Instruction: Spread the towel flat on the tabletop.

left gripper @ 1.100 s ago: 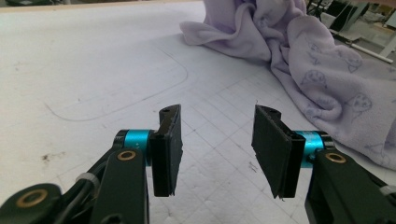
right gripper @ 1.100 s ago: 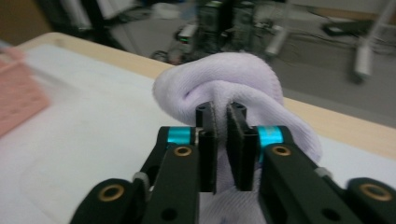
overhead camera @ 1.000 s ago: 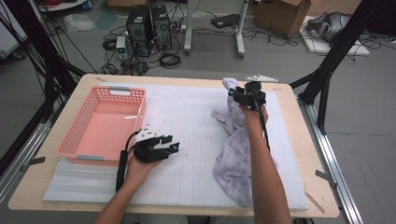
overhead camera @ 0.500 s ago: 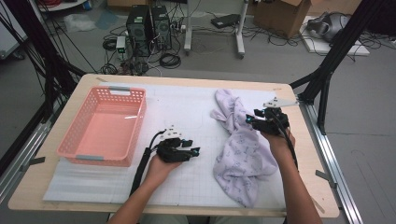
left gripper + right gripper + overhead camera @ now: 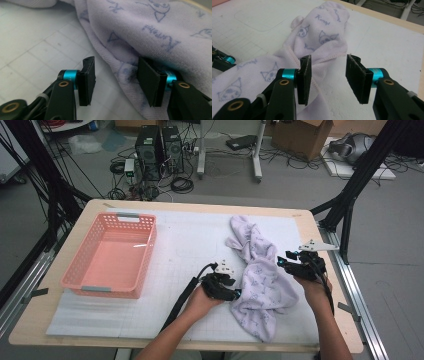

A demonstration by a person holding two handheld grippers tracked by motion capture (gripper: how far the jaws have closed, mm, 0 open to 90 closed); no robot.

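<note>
A lilac cloth (image 5: 260,275) printed with blue cartoon faces lies crumpled on the white gridded mat (image 5: 190,240), right of centre. My left gripper (image 5: 234,292) is low at the cloth's left edge. In the left gripper view it (image 5: 116,61) is open, with the cloth (image 5: 150,30) draped against its right jaw and its hem in the gap. My right gripper (image 5: 282,262) hovers at the cloth's right edge. Its jaws (image 5: 329,57) have just been opening and stand apart. The cloth (image 5: 322,37) lies beyond and below them, and nothing is pinched.
A pink plastic basket (image 5: 102,290) stands on the left part of the mat with nothing in it. The wooden table's right edge (image 5: 327,270) runs just beyond my right hand. Black frame posts, computers and cables are on the floor past the far edge.
My left hand slid right to the cloth's left edge. My right hand came from the cloth's far end toward me along its right side. The far end now lies spread on the mat.
</note>
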